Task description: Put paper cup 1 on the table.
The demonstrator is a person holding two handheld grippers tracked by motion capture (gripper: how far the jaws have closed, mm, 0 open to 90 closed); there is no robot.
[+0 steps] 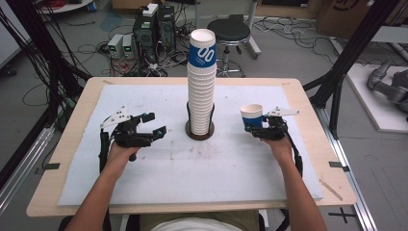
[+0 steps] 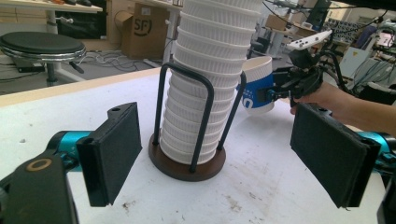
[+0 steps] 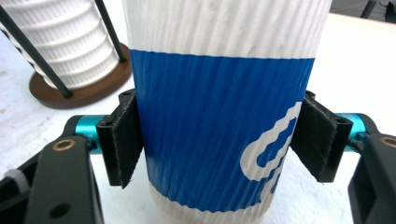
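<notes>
Holding One Cup Upright, Right of the Stack

Gripping the blue-banded paper cup [image 3: 219,116] is the right tool [image 1: 262,127], whose two black pads press on opposite sides of the cup's ribbed wall at about the blue band, as the right gripper view shows. The cup stands upright, mouth up, its long axis vertical. In the high view it sits at the right of the worktop [image 1: 298,91], low over the white foam mat [image 1: 192,183]; whether its base touches the mat I cannot tell, since the bottom edge is cut off in the right gripper view.

The relation that matters: the cup lies well to the right of the tall stack of paper cups [image 1: 201,86], which rises from a round wooden base with black wire uprights [image 2: 189,163] at the middle of the mat. Cup and stack are apart, with bare mat between them. The stack's top is far higher than the held cup, so I judge that adding the cup to it would call for a lift well above the present height and then a move leftward, whereas setting it down would need only a short drop straight below.

The left tool [image 1: 149,127] hovers left of the stack, released, its jaws spread wide and nothing between them; in the left gripper view they frame the holder's base. The right hand is the nearer to the cup, and already has it.
</notes>
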